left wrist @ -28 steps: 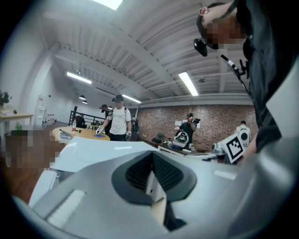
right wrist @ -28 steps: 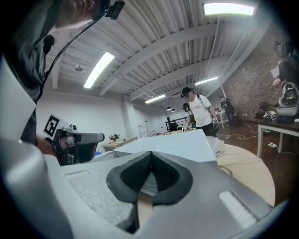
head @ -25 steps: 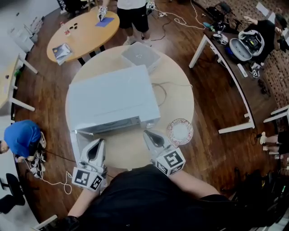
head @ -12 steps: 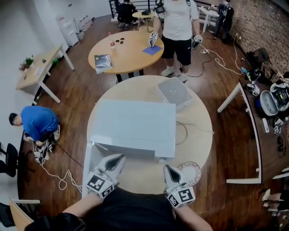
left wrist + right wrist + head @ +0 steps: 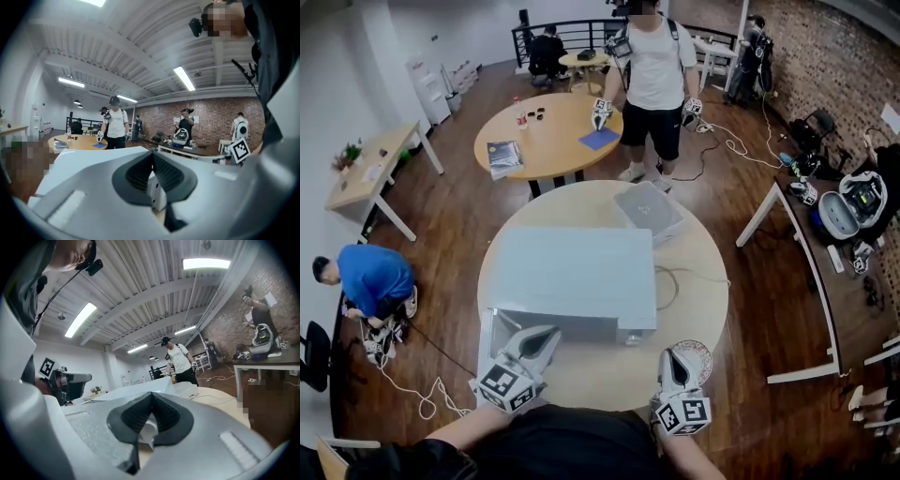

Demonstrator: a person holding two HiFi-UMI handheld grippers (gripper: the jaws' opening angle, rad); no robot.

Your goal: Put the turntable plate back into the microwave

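The turntable plate (image 5: 700,356) is shown only by the head view, where it lies on the round table (image 5: 712,291) in the lower right of the frame, just right of the front corner of the microwave (image 5: 572,277) and outside it. In that view the right gripper (image 5: 672,356) is seen with its tip over the plate's left edge; whether contact is made cannot be told. The left gripper (image 5: 547,334) is pointed at the lower left front of the microwave, beside what looks like its opened door (image 5: 492,336). The room's ceiling lights and brick wall are given only by the gripper views. In the left gripper view the jaws of the left gripper (image 5: 151,154) are seen brought together with nothing clamped, a white corner of the microwave (image 5: 157,190) showing below them. In the right gripper view the right gripper (image 5: 152,394) is likewise closed on nothing, and a standing person (image 5: 178,359) is seen beyond the table.
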